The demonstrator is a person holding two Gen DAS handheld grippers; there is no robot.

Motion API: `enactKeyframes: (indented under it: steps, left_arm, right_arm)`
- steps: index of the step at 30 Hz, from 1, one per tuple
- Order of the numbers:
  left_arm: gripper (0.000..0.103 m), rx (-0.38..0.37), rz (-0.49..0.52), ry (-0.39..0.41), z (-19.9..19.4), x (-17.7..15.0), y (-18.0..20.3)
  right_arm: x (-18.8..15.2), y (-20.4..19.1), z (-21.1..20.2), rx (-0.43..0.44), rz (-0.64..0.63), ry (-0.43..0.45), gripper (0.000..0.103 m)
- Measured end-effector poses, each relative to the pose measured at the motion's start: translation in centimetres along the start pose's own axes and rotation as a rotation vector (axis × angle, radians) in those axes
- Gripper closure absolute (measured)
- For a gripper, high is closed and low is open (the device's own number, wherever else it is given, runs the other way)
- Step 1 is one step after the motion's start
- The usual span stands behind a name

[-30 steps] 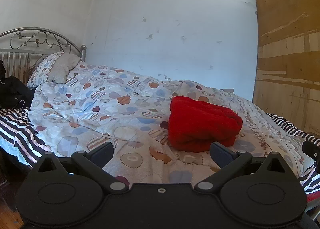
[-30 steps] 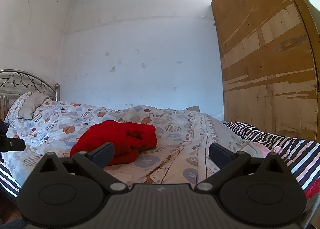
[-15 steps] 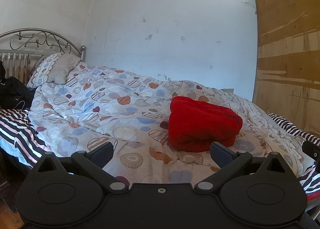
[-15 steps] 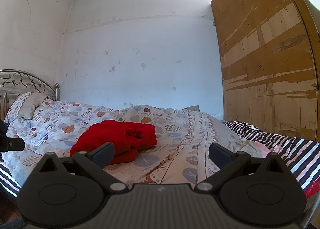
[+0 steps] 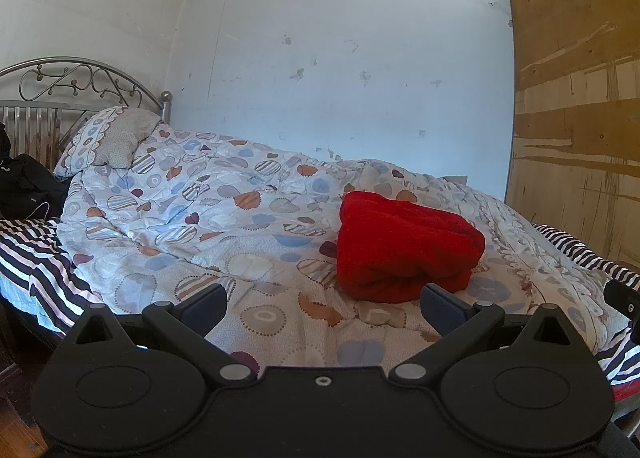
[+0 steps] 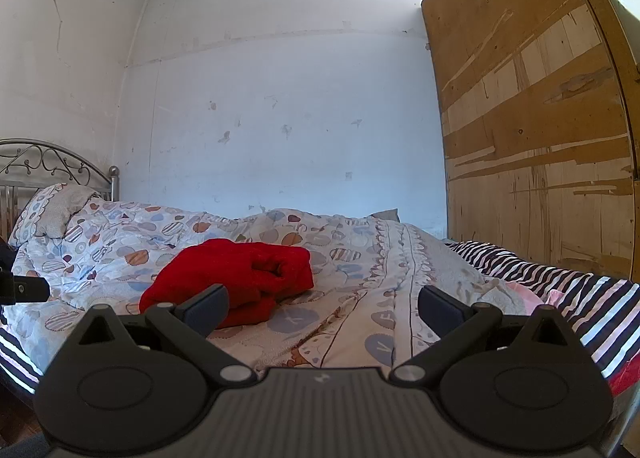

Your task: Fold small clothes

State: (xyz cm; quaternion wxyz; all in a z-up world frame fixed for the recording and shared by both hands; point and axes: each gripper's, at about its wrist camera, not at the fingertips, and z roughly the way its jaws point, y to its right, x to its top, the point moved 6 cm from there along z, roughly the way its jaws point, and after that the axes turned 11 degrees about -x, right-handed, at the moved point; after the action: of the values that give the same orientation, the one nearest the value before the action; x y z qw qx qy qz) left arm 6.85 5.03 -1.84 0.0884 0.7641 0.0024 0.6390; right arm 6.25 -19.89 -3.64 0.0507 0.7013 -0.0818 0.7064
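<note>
Red garment (image 5: 404, 246) lying in a thick, doubled-over bundle on the patterned quilt (image 5: 224, 226) of the bed, right of centre, well clear of the pillow (image 5: 116, 138) at the far left. Left gripper (image 5: 323, 304) and right gripper (image 6: 322, 304) both near the bed edge, fingers spread wide, holding nothing. Looks folded already, though possibly only bunched. Likely risks: soft quilt pinched together with the garment, thick layers slipping apart or unrolling if caught by one edge only, bundle dragged toward the striped sheet (image 6: 560, 290).
</note>
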Motion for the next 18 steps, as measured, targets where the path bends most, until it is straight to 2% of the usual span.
enactKeyframes:
  steps: [18]
  left_arm:
    - [0.001,-0.001,0.002,-0.001,0.01,0.02,0.0]
  right_arm:
    - [-0.08,0.06,0.04,0.0,0.0,-0.003,0.0]
